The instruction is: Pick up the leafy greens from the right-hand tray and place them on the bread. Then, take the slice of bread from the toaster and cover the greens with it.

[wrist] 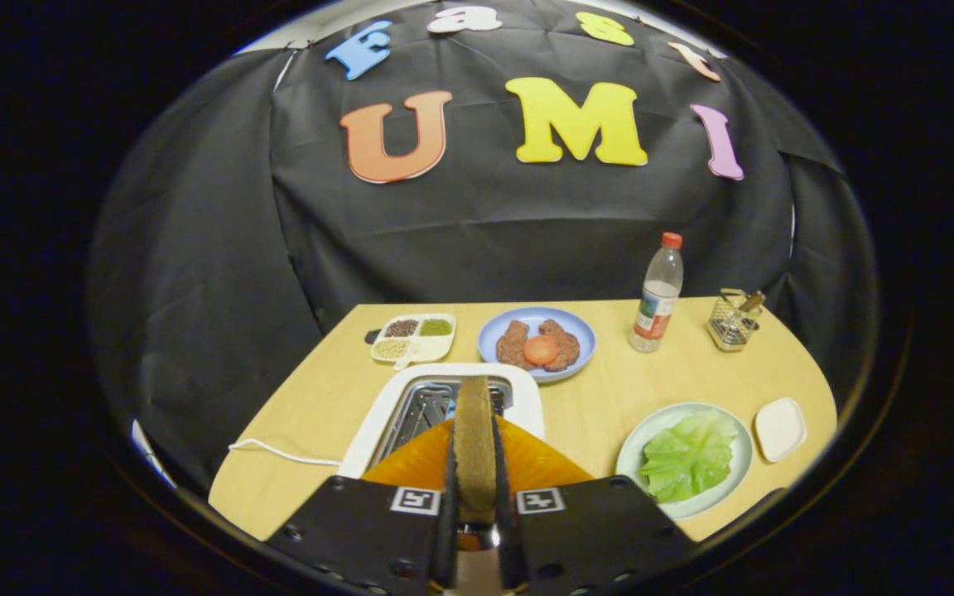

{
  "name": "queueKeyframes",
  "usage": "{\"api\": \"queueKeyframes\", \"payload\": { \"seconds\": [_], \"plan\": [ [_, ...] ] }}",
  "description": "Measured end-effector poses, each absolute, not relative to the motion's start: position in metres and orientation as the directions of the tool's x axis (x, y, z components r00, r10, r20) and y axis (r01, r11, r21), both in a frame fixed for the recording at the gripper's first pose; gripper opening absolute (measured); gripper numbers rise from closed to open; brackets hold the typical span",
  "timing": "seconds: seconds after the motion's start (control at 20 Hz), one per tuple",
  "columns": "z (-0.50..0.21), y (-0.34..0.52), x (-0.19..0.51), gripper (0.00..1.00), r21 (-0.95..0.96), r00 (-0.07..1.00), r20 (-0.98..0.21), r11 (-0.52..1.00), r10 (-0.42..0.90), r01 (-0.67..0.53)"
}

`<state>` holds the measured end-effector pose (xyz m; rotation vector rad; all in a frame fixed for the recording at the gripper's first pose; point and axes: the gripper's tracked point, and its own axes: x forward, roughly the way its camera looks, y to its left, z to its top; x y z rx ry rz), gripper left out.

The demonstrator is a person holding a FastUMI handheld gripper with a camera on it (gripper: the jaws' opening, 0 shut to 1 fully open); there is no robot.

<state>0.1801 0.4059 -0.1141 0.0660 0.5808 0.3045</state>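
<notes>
Here: wooden table (601,414) before a black cloth wall (477,223), gripper (474,451) clamped edge-on around a bread slice (474,439).

Bread slice stands upright between both fingers, over the white toaster (527,397) at the table's near edge. Pale green plate (638,443), near right edge: leafy greens (690,454) covering it. Blue plate (498,331), far edge: two brown patties, tomato slice (540,349). Divided tray (413,338), far left: grains. Bottle (657,294), wire basket (734,319) at far right. Small white dish (780,428), right edge.
</notes>
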Motion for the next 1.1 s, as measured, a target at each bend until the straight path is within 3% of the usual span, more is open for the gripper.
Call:
{"api": "queueKeyframes", "payload": {
  "seconds": [0.15, 0.2, 0.75, 1.1],
  "plan": [
    [-0.101, 0.402, 0.175, 0.18, 0.148, 0.791, -0.524, 0.948, 0.316, -0.280],
    [-0.096, 0.401, 0.174, 0.13, 0.153, 0.794, -0.518, 0.947, 0.319, -0.281],
    [-0.012, 0.364, 0.162, 0.13, 0.238, 0.846, -0.397, 0.930, 0.357, -0.281],
    [-0.005, 0.306, 0.169, 0.13, 0.187, 0.887, -0.364, 0.955, 0.284, -0.229]
  ]
}}
